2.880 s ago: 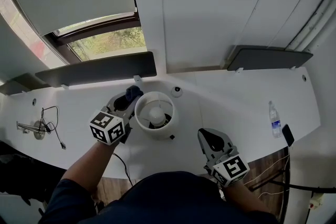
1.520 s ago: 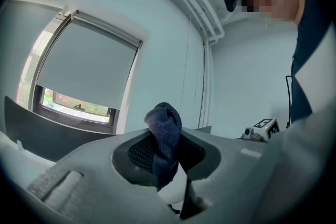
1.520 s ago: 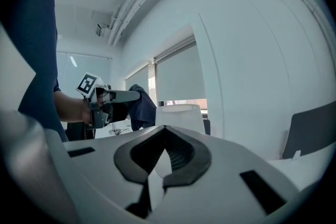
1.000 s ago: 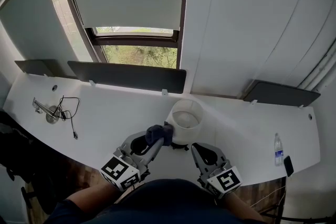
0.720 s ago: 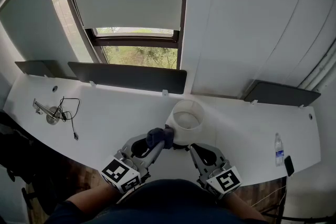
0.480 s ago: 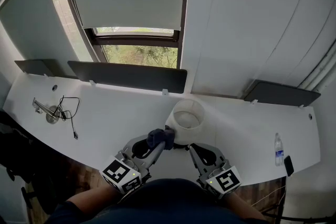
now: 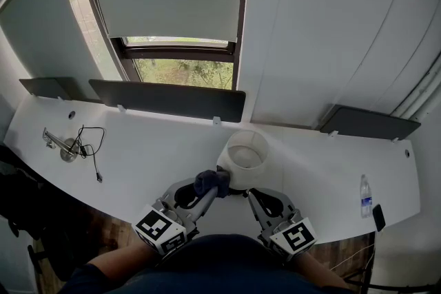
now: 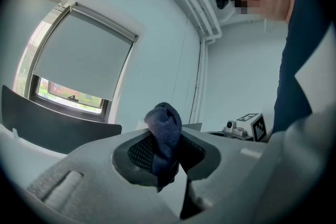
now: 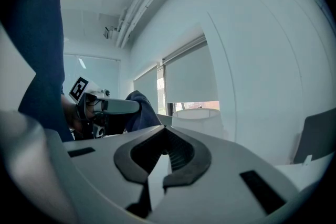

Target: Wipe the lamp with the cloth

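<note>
A lamp with a white drum shade [image 7: 244, 158] stands on the white desk [image 7: 151, 155] near its front edge. My left gripper [image 7: 209, 191] is shut on a dark blue cloth [image 7: 211, 182], which sits against the shade's near left side, low down. In the left gripper view the cloth [image 8: 165, 131] bulges up out of the shut jaws. My right gripper [image 7: 262, 202] hovers just right of it, in front of the lamp, shut with nothing in it. The right gripper view shows the shade [image 9: 198, 119] ahead and the cloth [image 9: 140, 106] to the left.
A metal fitting with a black cable [image 7: 71, 146] lies at the desk's far left. At the right end are a water bottle [image 7: 364, 195] and a dark phone [image 7: 378, 216]. Dark panels [image 7: 165, 99] line the desk's back, under a window [image 7: 180, 72].
Since 2.9 s ago the cloth has gone from the shade's far left rim round to its near left side. Over the last second both grippers barely shifted.
</note>
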Demonstrator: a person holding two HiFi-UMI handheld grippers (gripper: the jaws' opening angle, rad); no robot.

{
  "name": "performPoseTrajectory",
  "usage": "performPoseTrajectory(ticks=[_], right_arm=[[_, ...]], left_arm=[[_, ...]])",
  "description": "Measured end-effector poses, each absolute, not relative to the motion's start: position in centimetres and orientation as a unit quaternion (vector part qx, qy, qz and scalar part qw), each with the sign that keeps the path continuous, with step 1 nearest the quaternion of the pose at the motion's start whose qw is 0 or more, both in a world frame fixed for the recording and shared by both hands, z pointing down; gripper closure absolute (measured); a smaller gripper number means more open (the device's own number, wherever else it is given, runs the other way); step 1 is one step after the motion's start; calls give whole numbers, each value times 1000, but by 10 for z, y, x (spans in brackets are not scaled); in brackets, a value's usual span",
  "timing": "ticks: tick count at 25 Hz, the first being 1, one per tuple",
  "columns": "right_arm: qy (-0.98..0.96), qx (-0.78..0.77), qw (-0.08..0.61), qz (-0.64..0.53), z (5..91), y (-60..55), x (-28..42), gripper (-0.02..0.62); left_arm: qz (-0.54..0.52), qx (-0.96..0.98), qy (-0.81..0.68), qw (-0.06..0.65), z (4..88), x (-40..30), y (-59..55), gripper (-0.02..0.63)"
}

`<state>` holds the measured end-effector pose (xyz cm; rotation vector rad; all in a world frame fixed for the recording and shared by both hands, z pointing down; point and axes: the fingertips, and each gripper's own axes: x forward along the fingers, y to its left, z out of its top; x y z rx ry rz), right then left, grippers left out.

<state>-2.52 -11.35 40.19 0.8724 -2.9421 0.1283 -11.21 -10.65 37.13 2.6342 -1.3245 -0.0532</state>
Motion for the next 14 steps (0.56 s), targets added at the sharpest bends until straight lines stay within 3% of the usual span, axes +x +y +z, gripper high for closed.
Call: performPoseTrajectory(ticks=[14], right_arm=[[-956,286,34,46,400,-111,-26,584]], left_arm=[[-19,889,-447,97,370,-111,-105,520]])
